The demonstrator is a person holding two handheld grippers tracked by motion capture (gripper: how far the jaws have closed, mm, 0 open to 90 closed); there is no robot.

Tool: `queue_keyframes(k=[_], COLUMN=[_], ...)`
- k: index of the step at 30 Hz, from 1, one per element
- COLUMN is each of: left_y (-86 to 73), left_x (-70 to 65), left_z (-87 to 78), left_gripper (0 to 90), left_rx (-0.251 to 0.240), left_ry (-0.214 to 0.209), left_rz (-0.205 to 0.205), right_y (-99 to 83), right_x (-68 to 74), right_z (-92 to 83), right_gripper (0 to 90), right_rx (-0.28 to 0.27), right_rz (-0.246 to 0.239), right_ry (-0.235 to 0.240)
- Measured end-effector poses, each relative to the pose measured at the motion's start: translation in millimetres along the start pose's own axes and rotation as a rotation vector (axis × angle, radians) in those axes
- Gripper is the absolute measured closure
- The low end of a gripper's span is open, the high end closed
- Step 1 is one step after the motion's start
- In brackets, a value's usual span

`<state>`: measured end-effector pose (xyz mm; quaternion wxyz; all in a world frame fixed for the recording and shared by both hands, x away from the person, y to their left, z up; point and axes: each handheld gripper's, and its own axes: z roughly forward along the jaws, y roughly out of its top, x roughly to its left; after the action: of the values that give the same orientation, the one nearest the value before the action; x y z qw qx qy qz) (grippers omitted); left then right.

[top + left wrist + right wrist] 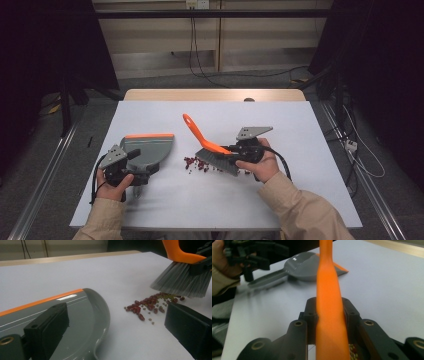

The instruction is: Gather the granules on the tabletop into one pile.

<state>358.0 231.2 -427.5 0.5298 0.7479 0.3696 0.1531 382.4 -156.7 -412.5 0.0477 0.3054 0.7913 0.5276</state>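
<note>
A grey dustpan with an orange lip lies flat at the table's left. My left gripper hovers over its handle end, open. In the left gripper view one jaw stands over the pan and the other over bare table. A brush with an orange handle and grey bristles is tilted at the centre, my right gripper shut on the handle's base. Several red and small green beans lie scattered by the bristles.
A white sheet covers the table, with a wooden edge at the far side. Dark curtains hang to both sides, and cables trail across the floor on the right. In the right gripper view the left hand shows at far left.
</note>
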Motion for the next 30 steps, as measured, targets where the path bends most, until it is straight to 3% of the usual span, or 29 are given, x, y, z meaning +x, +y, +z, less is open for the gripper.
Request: queue_keyframes(k=[3, 7, 13, 30], left_y=[0.1, 0.1, 0.4, 0.7], left_x=[-0.2, -0.3, -0.2, -0.2], left_z=[0.0, -0.1, -0.4, -0.6], left_gripper=[5.2, 5.2, 5.2, 5.2], left_rx=[0.000, -0.001, -0.002, -0.005], left_ry=[-0.001, -0.002, -0.002, -0.003], left_rz=[0.001, 0.001, 0.000, 0.004], right_y=[-0.6, 0.5, 2.3, 2.5], right_x=[10.2, 20.4, 30.5, 36.2], right_z=[10.5, 22.9, 37.0, 57.6], right_gripper=[71.6, 71.6, 71.6, 71.6], right_rx=[-0.030, -0.058, -0.063, -0.109], right_rz=[0.030, 0.077, 0.108, 0.200], right_ry=[-0.041, -0.058, -0.093, -0.156])
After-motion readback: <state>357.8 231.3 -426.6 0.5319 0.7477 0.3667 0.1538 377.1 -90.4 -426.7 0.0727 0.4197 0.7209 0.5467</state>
